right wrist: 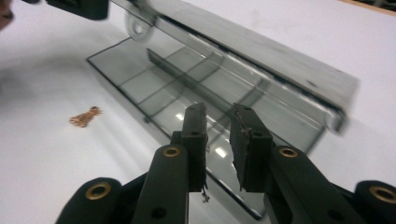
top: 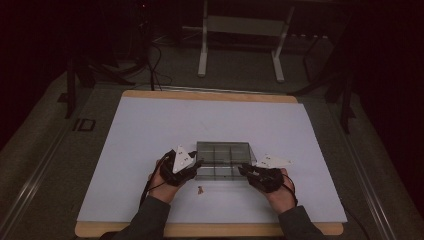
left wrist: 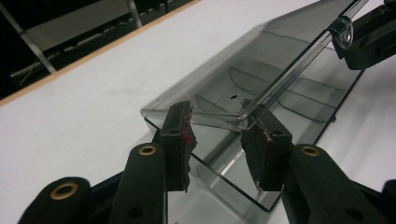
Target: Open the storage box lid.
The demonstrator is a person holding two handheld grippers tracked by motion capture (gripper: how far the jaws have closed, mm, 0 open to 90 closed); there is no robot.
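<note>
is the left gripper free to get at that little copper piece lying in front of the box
Probably yes. The copper piece lies on bare table just beside the left gripper, nothing between them. Its jaws are open at the corner of the clear box's lid, so it would have to leave the lid.

Divided box mid-table — trinket before it, tongs flanking each end.

small copper bit left of the right gripper: too blurred to id. box lid far corner smeared, top edge cut off.
</note>
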